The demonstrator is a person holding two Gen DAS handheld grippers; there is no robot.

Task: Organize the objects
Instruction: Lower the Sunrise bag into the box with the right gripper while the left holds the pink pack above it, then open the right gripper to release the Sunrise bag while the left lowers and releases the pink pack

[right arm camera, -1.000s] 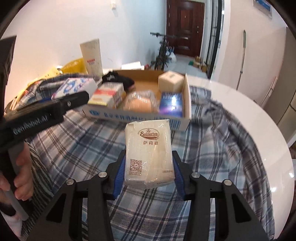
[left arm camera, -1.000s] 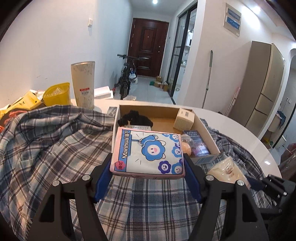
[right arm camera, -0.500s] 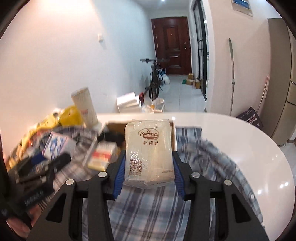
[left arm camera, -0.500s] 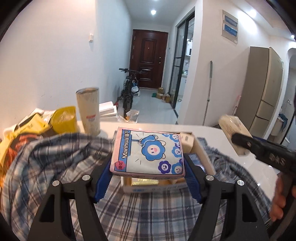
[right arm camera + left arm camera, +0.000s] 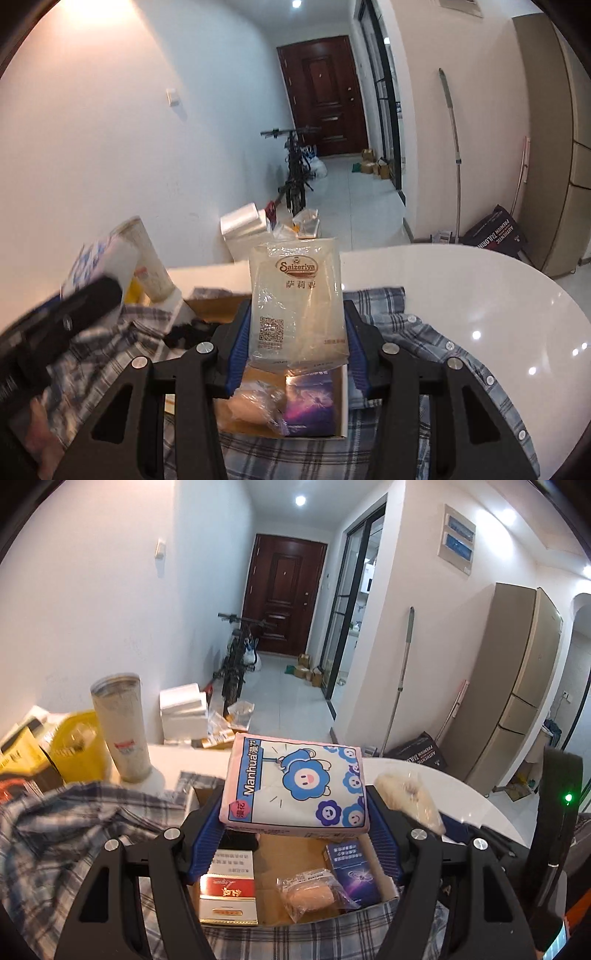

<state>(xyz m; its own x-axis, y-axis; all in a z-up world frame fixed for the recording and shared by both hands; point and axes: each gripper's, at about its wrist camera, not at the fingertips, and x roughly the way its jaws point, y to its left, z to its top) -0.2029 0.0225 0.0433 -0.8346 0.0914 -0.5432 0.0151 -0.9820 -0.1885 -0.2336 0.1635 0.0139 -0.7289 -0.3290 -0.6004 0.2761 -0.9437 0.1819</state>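
Note:
My left gripper (image 5: 295, 812) is shut on a pink and white Manhua tissue pack (image 5: 295, 784) and holds it above the open cardboard box (image 5: 273, 856). My right gripper (image 5: 297, 332) is shut on a clear Saizeriya napkin packet (image 5: 297, 302), also above the box (image 5: 258, 424). The packet shows at the right of the left wrist view (image 5: 406, 797). In the box lie a red and white carton (image 5: 228, 897), a wrapped bun (image 5: 308, 893) and a blue-purple carton (image 5: 352, 867).
The box sits on a plaid shirt (image 5: 55, 834) spread over a white round table (image 5: 461, 288). A tall beige tumbler (image 5: 120, 725) and yellow packages (image 5: 70, 746) stand at the table's back left. A bicycle (image 5: 295, 166) stands in the hallway beyond.
Both grippers have risen and come forward over the box with their packs still held. The views now look down into the box from above its near edge.

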